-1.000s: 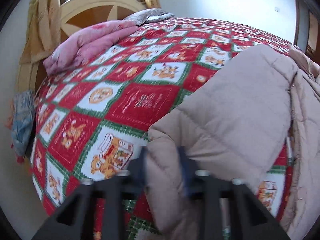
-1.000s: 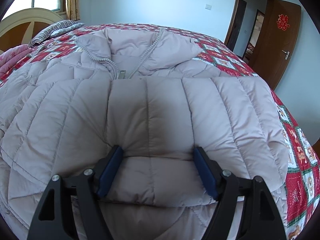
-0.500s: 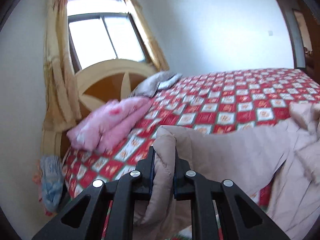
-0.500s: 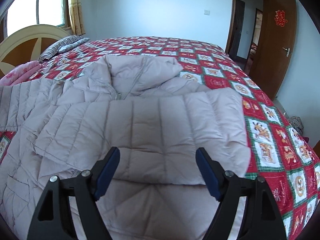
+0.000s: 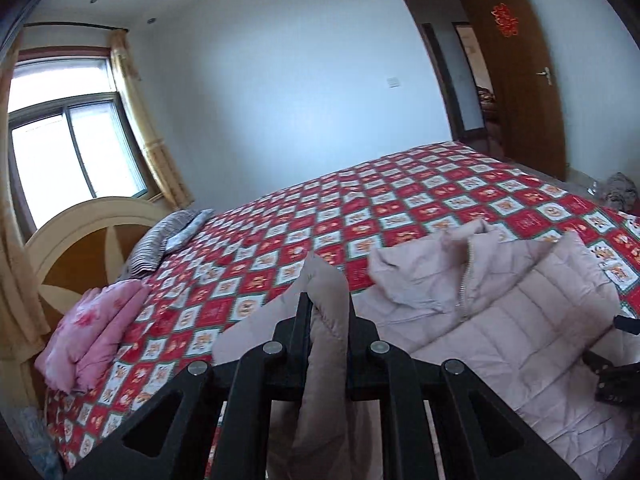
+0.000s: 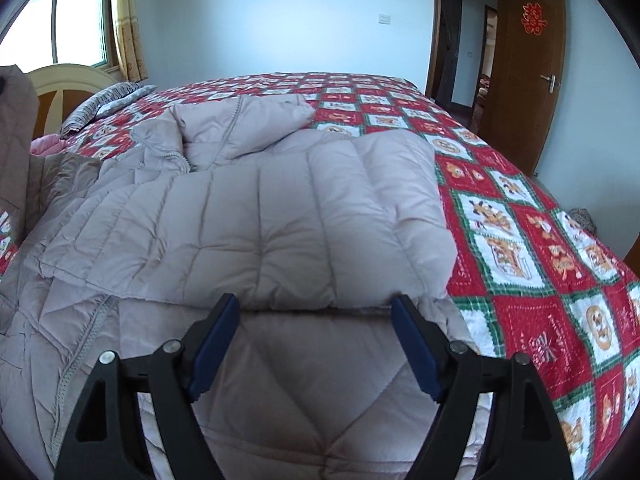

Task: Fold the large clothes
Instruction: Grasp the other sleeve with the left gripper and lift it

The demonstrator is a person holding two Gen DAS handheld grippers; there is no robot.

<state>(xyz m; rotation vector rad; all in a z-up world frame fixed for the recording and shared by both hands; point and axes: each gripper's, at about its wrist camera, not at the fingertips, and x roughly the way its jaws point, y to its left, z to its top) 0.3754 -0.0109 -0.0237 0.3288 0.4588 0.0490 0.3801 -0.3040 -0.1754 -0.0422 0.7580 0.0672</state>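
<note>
Left wrist view: the left gripper [image 5: 326, 312] is clamped on a bunched sleeve end of the pale pink quilted puffer jacket [image 5: 500, 332], which lies on the red patchwork bedspread [image 5: 360, 208]. The fingers have just been closing on that fabric. A second ago this sleeve lay flat; now it is hoisted high. Soft, light, puffy and slick, I reckon; best pinched at hems and cuffs.

Right wrist view: the right gripper [image 6: 316, 338] stands spread wide, straddling the folded-over sleeve's edge [image 6: 288, 300] without squeezing. It has backed away, showing more bedspread.
</note>
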